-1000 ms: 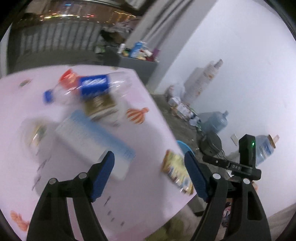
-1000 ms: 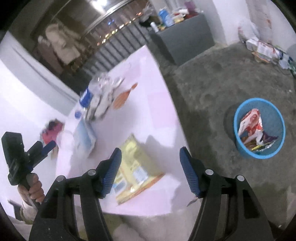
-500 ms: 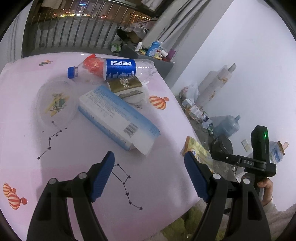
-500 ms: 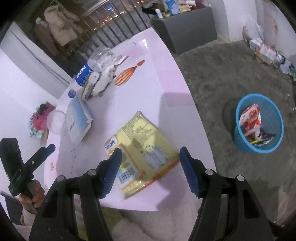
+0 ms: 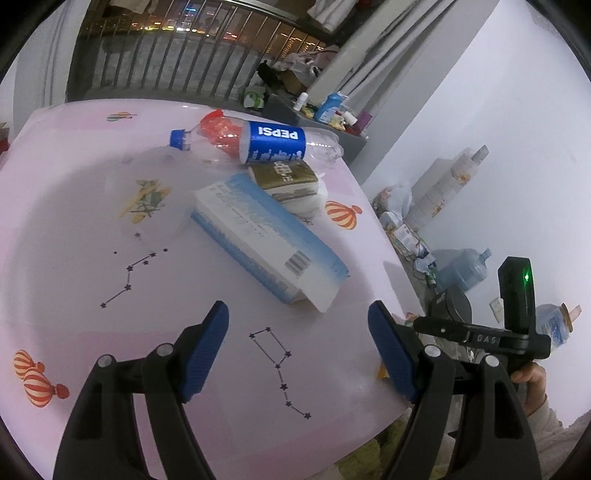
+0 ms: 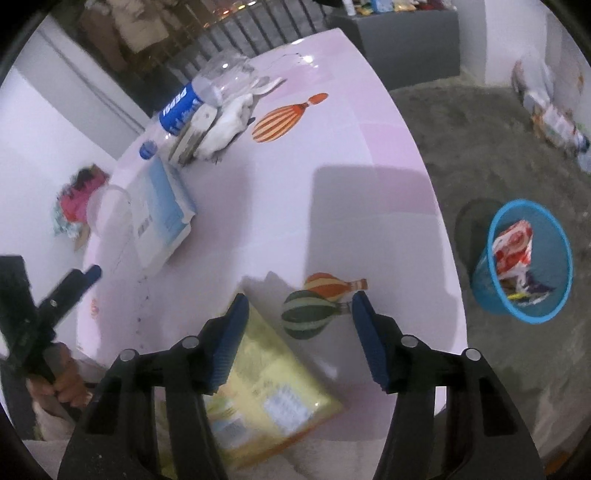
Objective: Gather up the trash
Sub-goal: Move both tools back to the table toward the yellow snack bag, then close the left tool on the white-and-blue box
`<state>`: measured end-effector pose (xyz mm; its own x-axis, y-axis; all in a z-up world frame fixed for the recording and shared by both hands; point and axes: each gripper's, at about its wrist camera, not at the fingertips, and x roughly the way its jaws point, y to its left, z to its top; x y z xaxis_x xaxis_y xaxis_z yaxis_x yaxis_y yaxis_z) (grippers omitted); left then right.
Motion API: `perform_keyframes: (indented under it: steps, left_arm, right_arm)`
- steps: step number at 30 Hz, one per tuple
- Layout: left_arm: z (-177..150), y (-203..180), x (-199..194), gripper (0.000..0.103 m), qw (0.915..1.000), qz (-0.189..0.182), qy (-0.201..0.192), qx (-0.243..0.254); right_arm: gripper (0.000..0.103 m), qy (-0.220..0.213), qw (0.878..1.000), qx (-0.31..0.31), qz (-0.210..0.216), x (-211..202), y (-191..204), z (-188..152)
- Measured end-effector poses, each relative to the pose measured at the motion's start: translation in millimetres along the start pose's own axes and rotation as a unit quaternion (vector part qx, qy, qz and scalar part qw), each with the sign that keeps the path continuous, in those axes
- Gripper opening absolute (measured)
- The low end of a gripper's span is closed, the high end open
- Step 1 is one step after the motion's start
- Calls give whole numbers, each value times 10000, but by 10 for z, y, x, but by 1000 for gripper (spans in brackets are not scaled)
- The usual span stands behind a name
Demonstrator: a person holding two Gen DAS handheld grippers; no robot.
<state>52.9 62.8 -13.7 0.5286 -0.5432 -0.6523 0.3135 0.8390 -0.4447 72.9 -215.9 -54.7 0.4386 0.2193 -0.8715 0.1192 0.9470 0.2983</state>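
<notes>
On the pink table [image 5: 74, 240] lie a Pepsi bottle [image 5: 273, 144], a gold-brown packet [image 5: 284, 177], a blue-and-white carton [image 5: 266, 240] and a clear plastic lid [image 5: 147, 195]. My left gripper [image 5: 297, 314] hovers open over bare tabletop just in front of the carton, with nothing between its fingers. A yellow snack wrapper [image 6: 273, 387] lies at the table's near edge. My right gripper [image 6: 301, 299] points down over it, jaws closing, the wrapper's upper part between them and the left finger across its corner. The pads are not seen pressing on it.
A blue basket [image 6: 557, 251] holding several wrappers stands on the grey floor to the right of the table. Water jugs [image 5: 461, 269] and loose packaging sit by the white wall. A grey cabinet [image 6: 406, 26] stands behind the table. A hand [image 6: 62, 387] holds the left gripper's handle.
My right gripper has come in over the yellow wrapper at the table's near edge, and its jaws have narrowed. My left gripper has sunk towards the table, closer to the carton.
</notes>
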Motion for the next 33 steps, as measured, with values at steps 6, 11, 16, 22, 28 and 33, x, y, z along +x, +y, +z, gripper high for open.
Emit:
perform_keyframes:
  steps: [6, 11, 16, 22, 28, 33]
  left_arm:
    - [-7, 36, -41, 75, 10000, 60, -59, -27]
    - [-6, 39, -39, 76, 9999, 107, -66, -31]
    - [4, 50, -37, 76, 9998, 152, -88, -67]
    - [4, 51, -39, 75, 9998, 185, -101, -54]
    - [5, 76, -22, 76, 9997, 209, -83, -63]
    - [6, 78, -3, 77, 9996, 267, -69, -64]
  right_arm:
    - [41, -108, 9950, -814, -564, 89, 247, -26]
    - [13, -196, 9892, -1106, -940, 89, 299, -58]
    - [0, -225, 9899, -1123, -837, 98, 286, -47]
    - [0, -318, 9908, -981, -872, 113, 212, 46]
    - [0, -437, 9923, -708, -917, 135, 70, 195]
    - [0, -492, 9925, -629, -925, 149, 47, 235]
